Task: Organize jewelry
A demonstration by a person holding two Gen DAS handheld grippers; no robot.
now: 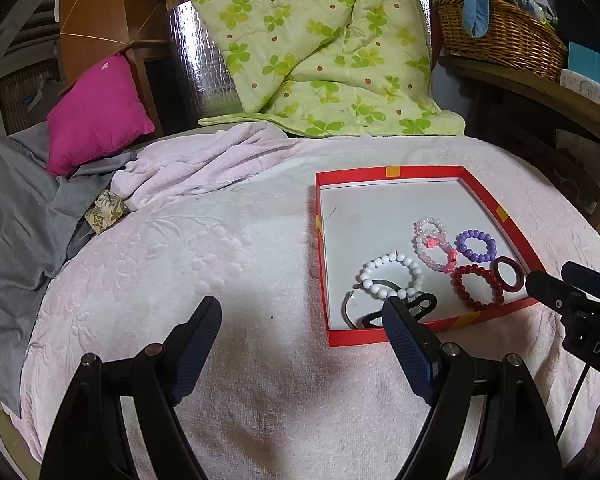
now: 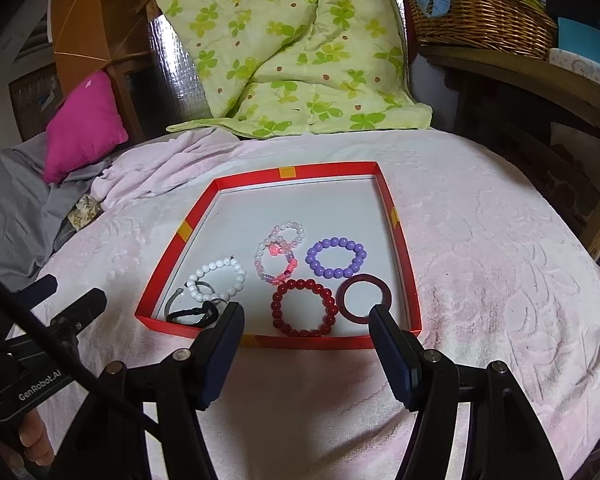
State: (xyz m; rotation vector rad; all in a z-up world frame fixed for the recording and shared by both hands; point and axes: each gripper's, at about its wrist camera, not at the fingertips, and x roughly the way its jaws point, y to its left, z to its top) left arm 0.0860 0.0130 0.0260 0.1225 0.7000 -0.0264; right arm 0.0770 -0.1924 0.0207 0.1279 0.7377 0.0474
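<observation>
Seven pieces of jewelry lie inside the red tray, which rests on the pink bedspread: a white bead bracelet, a pink bead bracelet, a purple bead bracelet, a dark red bead bracelet, a maroon bangle, a silver cuff and a black hair tie. No loose piece shows on the bedspread in either view.

Both tools are empty. The right gripper has its fingers spread wide at the tray's near wall, bracketing the dark red bead bracelet. The left gripper is likewise spread, held over bare bedspread just left of the tray.

This layout fits either a tray filled from outside or a tray awaiting sorting within; the views do not settle which. For any pick, approach from above, straddle one side of a ring, close on beads rather than cord, and lift clear of neighbours. The white bracelet, cuff and hair tie overlap, so these risk dragging together.

The right wrist view shows the whole tray and the left tool's body at lower left. The left wrist view hides part of the hair tie behind a finger, but shows more bedspread to the left and a grey cloth.
</observation>
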